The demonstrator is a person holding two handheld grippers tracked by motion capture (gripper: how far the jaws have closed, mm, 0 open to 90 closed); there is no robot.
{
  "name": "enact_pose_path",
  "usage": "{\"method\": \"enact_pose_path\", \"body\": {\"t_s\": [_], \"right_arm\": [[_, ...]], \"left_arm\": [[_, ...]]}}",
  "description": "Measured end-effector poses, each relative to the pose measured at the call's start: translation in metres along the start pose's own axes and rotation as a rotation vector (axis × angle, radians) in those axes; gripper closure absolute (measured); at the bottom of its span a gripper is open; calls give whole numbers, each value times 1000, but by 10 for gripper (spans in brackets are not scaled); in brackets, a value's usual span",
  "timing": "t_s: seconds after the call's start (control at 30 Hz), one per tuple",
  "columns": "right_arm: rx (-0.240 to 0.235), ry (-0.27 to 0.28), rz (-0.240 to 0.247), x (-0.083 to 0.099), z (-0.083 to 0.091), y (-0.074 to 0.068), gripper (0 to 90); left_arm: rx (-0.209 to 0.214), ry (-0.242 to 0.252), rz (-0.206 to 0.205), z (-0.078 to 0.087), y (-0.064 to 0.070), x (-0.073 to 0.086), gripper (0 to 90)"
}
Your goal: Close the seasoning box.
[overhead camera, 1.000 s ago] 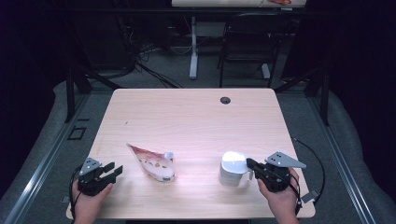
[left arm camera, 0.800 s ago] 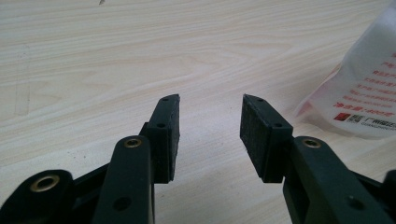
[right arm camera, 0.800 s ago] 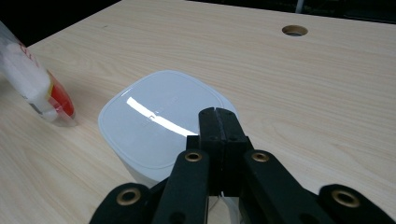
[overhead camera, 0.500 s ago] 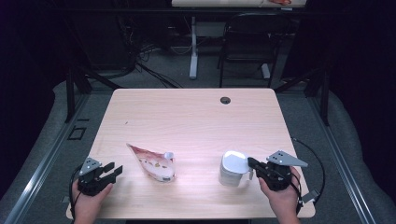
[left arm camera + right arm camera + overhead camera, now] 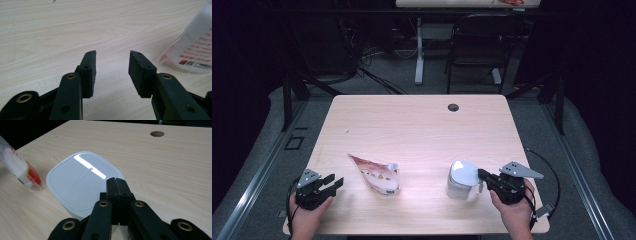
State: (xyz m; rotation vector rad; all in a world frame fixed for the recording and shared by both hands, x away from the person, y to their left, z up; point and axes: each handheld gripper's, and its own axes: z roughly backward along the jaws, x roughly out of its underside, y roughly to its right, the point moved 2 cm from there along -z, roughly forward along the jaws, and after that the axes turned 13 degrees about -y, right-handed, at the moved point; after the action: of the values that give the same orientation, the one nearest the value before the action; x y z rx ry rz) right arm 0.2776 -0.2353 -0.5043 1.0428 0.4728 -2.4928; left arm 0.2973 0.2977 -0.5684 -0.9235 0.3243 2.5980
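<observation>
A white lidded container point(image 5: 458, 186) stands at the front right of the wooden table point(image 5: 422, 130). Its glossy lid point(image 5: 80, 180) looks slightly tilted in the high view. My right gripper point(image 5: 481, 174) is shut, with its tips point(image 5: 116, 180) over the lid's near edge. I cannot tell whether they pinch anything. A soft refill pouch point(image 5: 379, 177) with a spout lies left of centre, and it also appears as the pouch point(image 5: 17, 167) beyond the container. My left gripper point(image 5: 334, 184) stays open near the front left corner. Nothing lies between its jaws point(image 5: 112, 53), and the pouch point(image 5: 197, 50) sits off to its right.
A round cable hole point(image 5: 453, 107) sits near the table's far edge. A dark chair point(image 5: 482, 45) and a desk leg stand on the floor beyond the table. A cable trails off the table's right edge from my right gripper.
The right hand has shifted very slightly to the right. The container, the pouch and the left gripper have stayed where they were.
</observation>
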Motion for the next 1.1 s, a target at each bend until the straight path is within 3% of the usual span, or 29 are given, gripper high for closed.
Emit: {"method": "enact_pose_path", "body": {"t_s": [0.17,0.4,1.1], "right_arm": [[-8,3,-18,1,0,2,900],[-65,20,-82,3,-1,7,900],[-107,19,-137,3,-1,11,900]], "left_arm": [[2,-1,1,1,-1,0,581],[0,2,6,-1,-4,0,581],[-7,2,16,2,-6,4,581]]}}
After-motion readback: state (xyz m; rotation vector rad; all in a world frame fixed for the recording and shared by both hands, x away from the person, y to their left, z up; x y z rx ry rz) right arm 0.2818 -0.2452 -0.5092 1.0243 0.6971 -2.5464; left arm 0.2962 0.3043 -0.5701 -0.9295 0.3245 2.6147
